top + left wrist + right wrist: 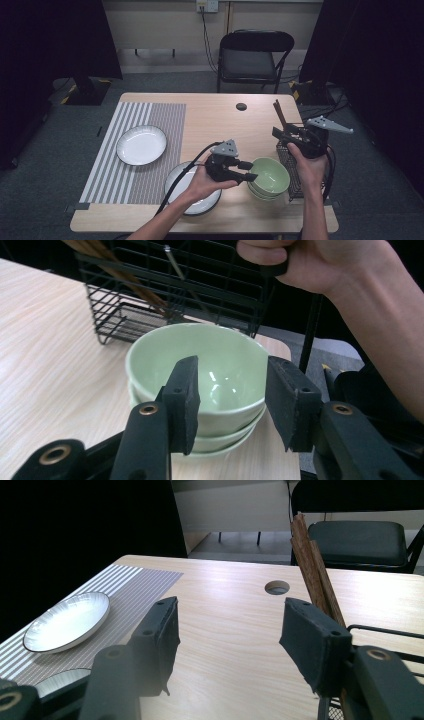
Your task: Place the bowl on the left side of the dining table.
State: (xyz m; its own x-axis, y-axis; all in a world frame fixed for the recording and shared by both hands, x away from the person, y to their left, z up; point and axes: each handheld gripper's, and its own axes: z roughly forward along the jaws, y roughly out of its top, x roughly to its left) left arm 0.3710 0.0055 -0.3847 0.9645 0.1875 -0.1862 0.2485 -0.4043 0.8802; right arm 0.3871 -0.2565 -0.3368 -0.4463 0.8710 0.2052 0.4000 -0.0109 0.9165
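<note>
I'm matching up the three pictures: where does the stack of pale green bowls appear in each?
High view: the stack of pale green bowls sits lower right of centre, beside the black wire basket.
Left gripper view: centre, just beyond the jaws.
Right gripper view: not in it.
Shared landmark: the brown wooden chopsticks standing in that basket.

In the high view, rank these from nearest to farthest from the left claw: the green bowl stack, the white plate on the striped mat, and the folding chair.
1. Green bowl stack: directly at the left claw, to its right.
2. White plate: on the striped mat, off to the left.
3. Folding chair: beyond the table's far edge.
</note>
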